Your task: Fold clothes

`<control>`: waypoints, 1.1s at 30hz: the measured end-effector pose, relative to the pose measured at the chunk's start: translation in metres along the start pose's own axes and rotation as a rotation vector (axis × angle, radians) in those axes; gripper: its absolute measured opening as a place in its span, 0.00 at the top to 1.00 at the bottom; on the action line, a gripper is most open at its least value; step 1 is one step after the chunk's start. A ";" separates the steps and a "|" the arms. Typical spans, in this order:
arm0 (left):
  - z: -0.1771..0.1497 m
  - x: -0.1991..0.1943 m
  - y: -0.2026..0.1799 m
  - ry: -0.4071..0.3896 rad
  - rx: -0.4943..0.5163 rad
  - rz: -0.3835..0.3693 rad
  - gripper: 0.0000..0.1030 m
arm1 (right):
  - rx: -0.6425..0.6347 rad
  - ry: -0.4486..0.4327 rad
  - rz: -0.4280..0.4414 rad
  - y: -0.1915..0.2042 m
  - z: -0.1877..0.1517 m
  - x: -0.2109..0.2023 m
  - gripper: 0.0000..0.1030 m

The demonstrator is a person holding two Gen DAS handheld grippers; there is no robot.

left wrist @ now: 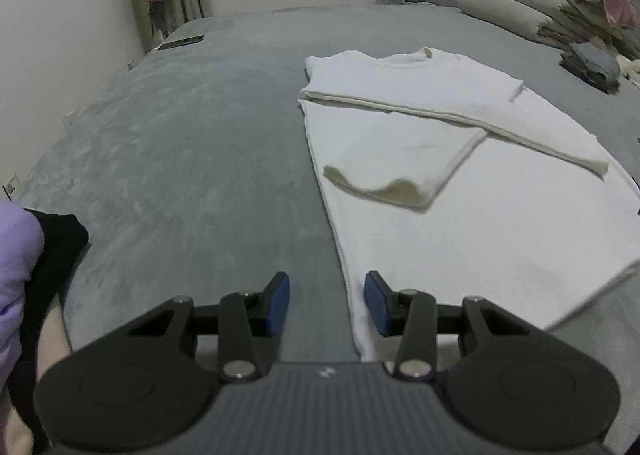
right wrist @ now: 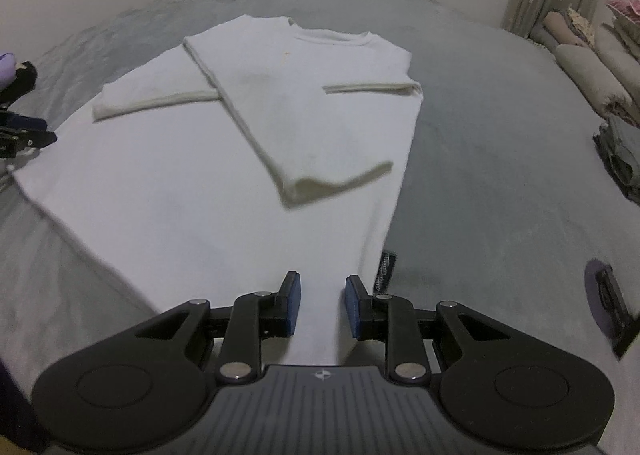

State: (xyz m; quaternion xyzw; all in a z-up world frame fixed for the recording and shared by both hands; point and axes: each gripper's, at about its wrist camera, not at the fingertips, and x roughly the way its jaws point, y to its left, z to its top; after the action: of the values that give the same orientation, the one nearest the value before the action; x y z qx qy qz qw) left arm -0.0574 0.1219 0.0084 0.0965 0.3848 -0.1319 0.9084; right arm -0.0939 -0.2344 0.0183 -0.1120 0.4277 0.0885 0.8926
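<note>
A white long-sleeved shirt point(left wrist: 460, 191) lies flat on the grey bed, both sleeves folded across its chest. My left gripper point(left wrist: 326, 305) hovers open at the shirt's near left hem corner, its right pad over the white cloth and its left pad over the bedcover. In the right wrist view the same shirt point(right wrist: 208, 175) spreads ahead, collar at the far end. My right gripper point(right wrist: 322, 305) stands open over the hem near the shirt's right corner, nothing clamped between its blue pads. The left gripper point(right wrist: 24, 133) shows at the far left edge there.
The grey bedcover point(left wrist: 180, 143) stretches left and far. Stacked pillows and blankets point(left wrist: 560, 3) sit at the back right, with folded grey cloth point(left wrist: 592, 65) beside them. A dark flat device point(left wrist: 181, 42) lies far left. A small black spiral-bound item point(right wrist: 386, 265) rests beside the shirt's right edge.
</note>
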 end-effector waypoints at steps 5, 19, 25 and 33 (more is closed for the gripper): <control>-0.005 -0.008 0.001 0.005 0.003 -0.015 0.62 | -0.005 0.030 -0.012 0.002 -0.011 -0.011 0.77; -0.016 -0.030 0.005 0.016 0.002 -0.052 0.62 | 0.018 0.087 -0.036 0.004 -0.024 -0.028 0.77; -0.012 -0.038 0.020 0.006 -0.078 -0.078 0.62 | 0.033 0.108 -0.018 -0.002 -0.032 -0.035 0.77; -0.005 -0.040 0.036 -0.005 -0.288 -0.277 0.62 | 0.144 0.047 0.042 -0.018 -0.036 -0.049 0.74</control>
State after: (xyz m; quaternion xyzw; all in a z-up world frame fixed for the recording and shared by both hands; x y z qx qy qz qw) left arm -0.0754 0.1642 0.0366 -0.0885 0.4070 -0.1997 0.8869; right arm -0.1469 -0.2650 0.0370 -0.0406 0.4558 0.0734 0.8861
